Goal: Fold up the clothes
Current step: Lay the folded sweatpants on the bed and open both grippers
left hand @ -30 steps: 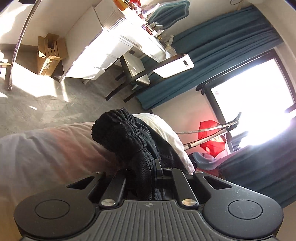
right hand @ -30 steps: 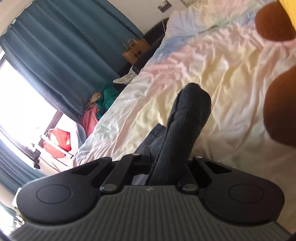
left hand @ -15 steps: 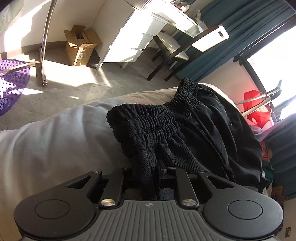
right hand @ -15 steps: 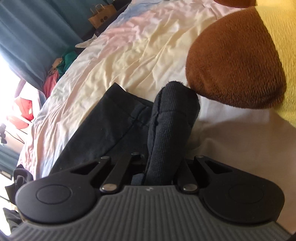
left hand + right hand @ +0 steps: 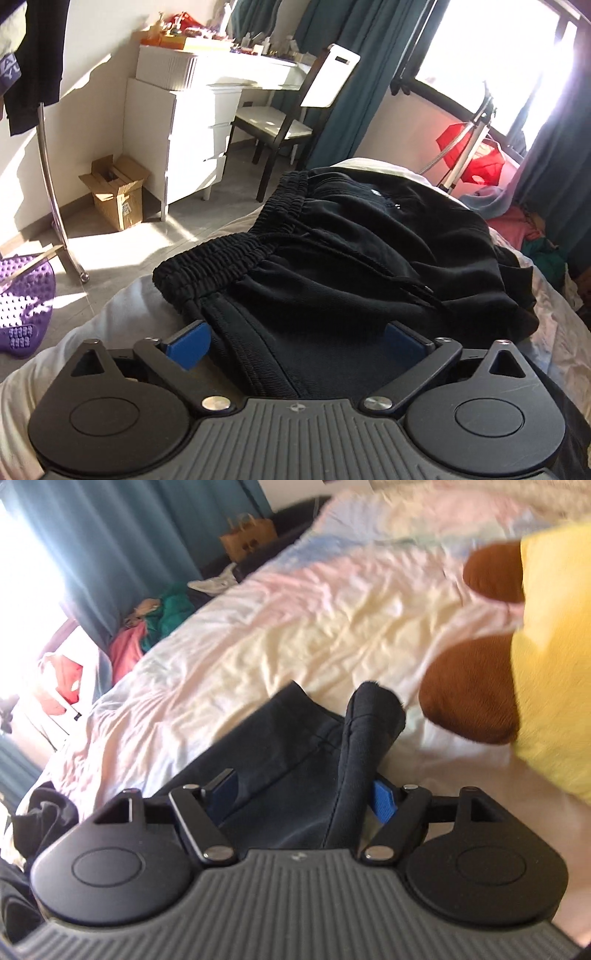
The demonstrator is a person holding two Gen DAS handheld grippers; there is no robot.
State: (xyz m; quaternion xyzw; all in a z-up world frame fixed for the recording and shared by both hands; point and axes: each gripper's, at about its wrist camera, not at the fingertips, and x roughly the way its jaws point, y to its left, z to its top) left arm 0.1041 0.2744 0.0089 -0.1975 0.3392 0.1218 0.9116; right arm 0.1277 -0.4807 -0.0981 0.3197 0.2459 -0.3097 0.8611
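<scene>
Black trousers with an elastic waistband lie on the bed, folded over. My left gripper is open just over the cloth near the waistband, its blue pads spread wide apart. In the right wrist view the dark trouser leg lies on the pastel bed sheet, with its ribbed cuff standing up. My right gripper is open around that cloth, and its blue pads are apart from it.
A brown and yellow plush toy lies on the bed right of the cuff. Beyond the bed stand a white dresser, a chair, a cardboard box and a clothes rack pole. Other clothes are piled by the teal curtains.
Both grippers have opened and let go of the trousers, which now lie on the bed. The left view has swung up towards the dresser and window.
</scene>
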